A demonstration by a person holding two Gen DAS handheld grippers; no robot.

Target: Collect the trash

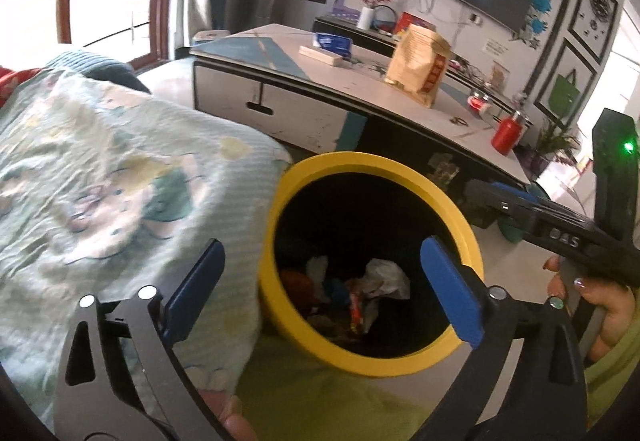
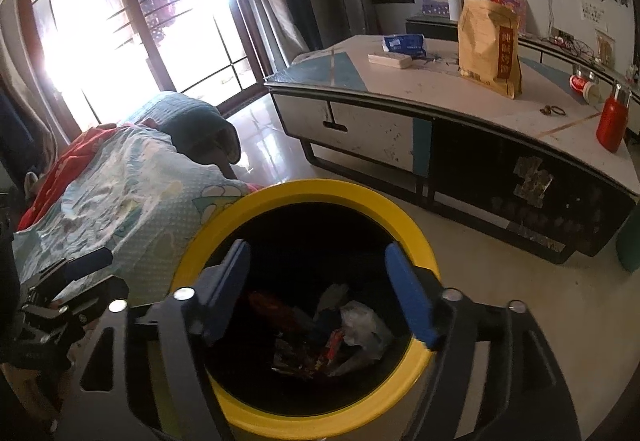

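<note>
A trash bin with a yellow rim [image 1: 372,163] stands on the floor beside the sofa; it also shows in the right wrist view [image 2: 304,189]. Inside lie crumpled wrappers and a white plastic bag [image 1: 384,279] [image 2: 360,325]. My left gripper [image 1: 324,289] is open and empty, above the bin's near left side. My right gripper [image 2: 320,295] is open and empty, directly over the bin's mouth. The right gripper's body [image 1: 560,225] shows at the right of the left wrist view, held by a hand.
A sofa with a pale blue patterned blanket [image 1: 100,181] [image 2: 132,193] lies left of the bin. A low coffee table [image 2: 460,89] stands beyond with a brown paper bag [image 2: 490,45], blue tissue pack [image 2: 404,43], red bottle [image 2: 610,119] and small items. Glossy floor [image 2: 500,281] lies to the right.
</note>
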